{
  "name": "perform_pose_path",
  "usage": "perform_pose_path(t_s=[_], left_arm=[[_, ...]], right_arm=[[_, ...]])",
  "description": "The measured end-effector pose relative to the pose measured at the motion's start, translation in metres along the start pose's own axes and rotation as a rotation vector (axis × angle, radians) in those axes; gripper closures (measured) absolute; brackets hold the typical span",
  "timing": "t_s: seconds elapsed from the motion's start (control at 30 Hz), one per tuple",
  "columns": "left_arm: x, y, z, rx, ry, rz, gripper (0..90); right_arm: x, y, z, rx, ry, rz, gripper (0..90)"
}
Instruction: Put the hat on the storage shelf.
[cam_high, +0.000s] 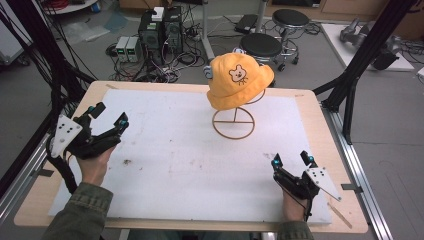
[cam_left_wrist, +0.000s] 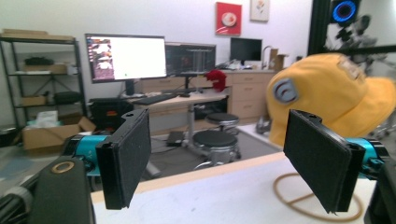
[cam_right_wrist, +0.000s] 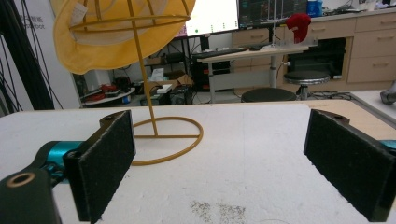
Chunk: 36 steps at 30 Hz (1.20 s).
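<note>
Up near the top centre of the high view, a yellow hat (cam_high: 239, 80) with a bear face on it sits on a wire stand (cam_high: 233, 122), whose ring base rests on the white mat (cam_high: 190, 165) covering the table (cam_high: 327, 150). The hat is off the mat, carried wholly by the stand.

At the left of that frame the left gripper (cam_high: 110, 114) is held in a hand (cam_high: 95, 165), lifted and angled toward the hat, well apart from it. Its jaws stand wide open with nothing between them. In the left gripper view the hat (cam_left_wrist: 327, 93) fills the upper right, beyond the right-hand pad, and part of the stand's ring (cam_left_wrist: 299, 205) shows at the lower right on the mat.

At the lower right of the high view the right gripper (cam_high: 291, 159) sits low near the mat's front edge, also well apart from the stand. Its jaws are spread wide and hold nothing. In the right gripper view the hat (cam_right_wrist: 93, 42) hangs in the upper left, seen from below, with the stand's stem and ring (cam_right_wrist: 163, 140) under it, left of centre. A few dark specks (cam_right_wrist: 219, 210) lie on the mat between the pads at the bottom of that frame.

Behind the table, at the top of the high view, stand two black stools (cam_high: 261, 45) and some computer boxes (cam_high: 160, 30) on the floor.
</note>
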<state>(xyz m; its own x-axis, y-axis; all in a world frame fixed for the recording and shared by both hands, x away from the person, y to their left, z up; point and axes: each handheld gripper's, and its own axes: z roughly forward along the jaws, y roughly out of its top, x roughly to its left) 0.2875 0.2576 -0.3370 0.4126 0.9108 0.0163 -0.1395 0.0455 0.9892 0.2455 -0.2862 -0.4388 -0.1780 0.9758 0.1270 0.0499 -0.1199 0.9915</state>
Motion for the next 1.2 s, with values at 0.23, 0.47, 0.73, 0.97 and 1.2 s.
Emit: perform_pose_path(t_s=[0.23, 0.47, 0.73, 0.97, 1.2], left_arm=[[0.011, -0.016, -0.015, 0.034, 0.041, -0.008, 23.1], [0.014, -0.036, -0.024, 0.073, 0.07, 0.002, 23.1], [0.016, -0.056, -0.032, 0.137, 0.088, 0.008, 23.4], [0.019, -0.069, -0.041, 0.152, 0.107, -0.024, 23.6], [0.019, -0.069, -0.045, 0.142, 0.107, -0.038, 23.7]], right_arm=[[0.0, 0.0, -0.001, -0.001, -0.001, -0.003, 7.8], [0.0, 0.0, -0.001, -0.001, -0.002, -0.005, 7.8], [0.0, 0.0, -0.001, 0.001, -0.003, -0.005, 7.8], [0.0, 0.0, -0.001, 0.004, -0.004, -0.002, 7.8], [0.0, 0.0, -0.002, 0.006, -0.002, 0.004, 7.8]])
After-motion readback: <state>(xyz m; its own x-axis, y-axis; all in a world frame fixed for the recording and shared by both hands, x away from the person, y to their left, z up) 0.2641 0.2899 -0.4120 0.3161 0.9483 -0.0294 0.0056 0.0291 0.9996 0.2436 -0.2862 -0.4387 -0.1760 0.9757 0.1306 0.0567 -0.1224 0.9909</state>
